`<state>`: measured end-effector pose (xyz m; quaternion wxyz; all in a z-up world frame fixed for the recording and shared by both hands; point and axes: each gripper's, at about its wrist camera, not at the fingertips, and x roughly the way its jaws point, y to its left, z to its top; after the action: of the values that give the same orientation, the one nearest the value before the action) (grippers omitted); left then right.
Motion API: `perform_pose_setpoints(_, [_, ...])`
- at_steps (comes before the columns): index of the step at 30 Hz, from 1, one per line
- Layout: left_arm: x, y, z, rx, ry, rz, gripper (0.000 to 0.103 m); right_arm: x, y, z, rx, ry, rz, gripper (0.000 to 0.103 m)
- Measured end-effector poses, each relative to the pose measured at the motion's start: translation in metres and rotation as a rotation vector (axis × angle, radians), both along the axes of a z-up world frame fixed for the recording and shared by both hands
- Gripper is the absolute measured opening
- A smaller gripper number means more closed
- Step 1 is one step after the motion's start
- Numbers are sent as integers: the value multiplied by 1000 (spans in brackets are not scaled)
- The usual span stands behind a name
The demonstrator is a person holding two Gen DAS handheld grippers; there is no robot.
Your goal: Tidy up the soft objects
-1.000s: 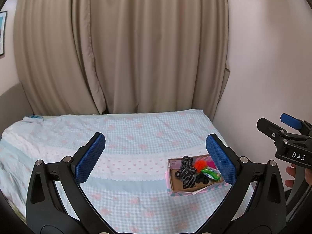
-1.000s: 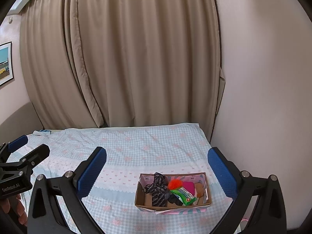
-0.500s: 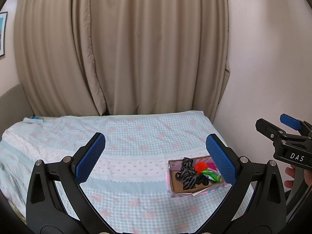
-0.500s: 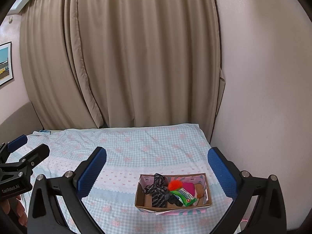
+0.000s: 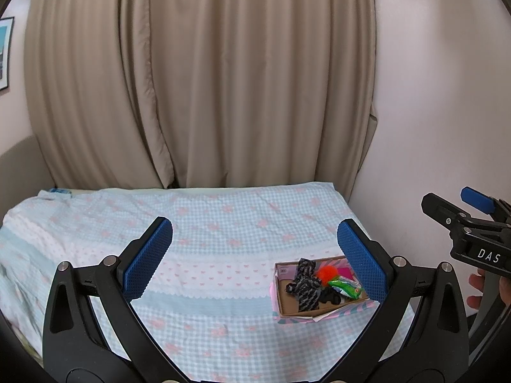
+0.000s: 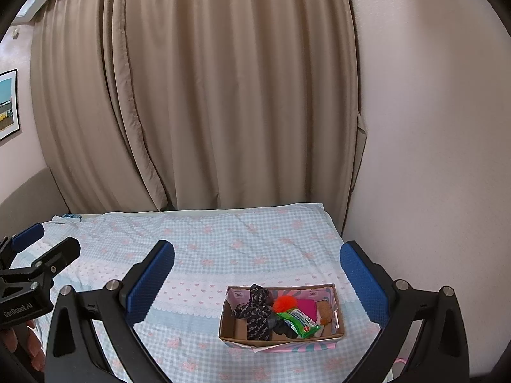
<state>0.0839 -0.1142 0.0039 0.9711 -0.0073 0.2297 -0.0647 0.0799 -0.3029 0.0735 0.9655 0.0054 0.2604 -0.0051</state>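
Note:
A shallow cardboard box (image 6: 230, 319) sits on the bed (image 6: 223, 242) near its right edge. It holds a black patterned cloth (image 6: 255, 312), an orange pompom (image 6: 285, 303), a green packet (image 6: 298, 318), a pink item (image 6: 308, 307) and a tan piece (image 6: 325, 311). The box also shows in the left wrist view (image 5: 279, 300). My left gripper (image 5: 255, 255) is open and empty, held above the bed to the box's left. My right gripper (image 6: 257, 277) is open and empty, above and behind the box.
The bed has a light blue checked cover with pink bows. Beige curtains (image 6: 207, 95) hang behind it. A pale wall (image 6: 431, 159) runs along the bed's right side. A framed picture (image 6: 8, 102) hangs at the left.
Both grippers have shifted only slightly; the box sits marginally higher in the left wrist view. Nothing was picked up or released.

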Motion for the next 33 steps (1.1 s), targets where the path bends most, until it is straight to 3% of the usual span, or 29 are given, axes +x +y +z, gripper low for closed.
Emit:
perform_pose_setpoints(24, [3,-2,-2,29,-25,53,103,-3,3,1,-1,5,-6,103])
perform_pose_setpoints(33, [6,6,-9,0,-22,65,103,0,5,-3,-2,21,-4,103])
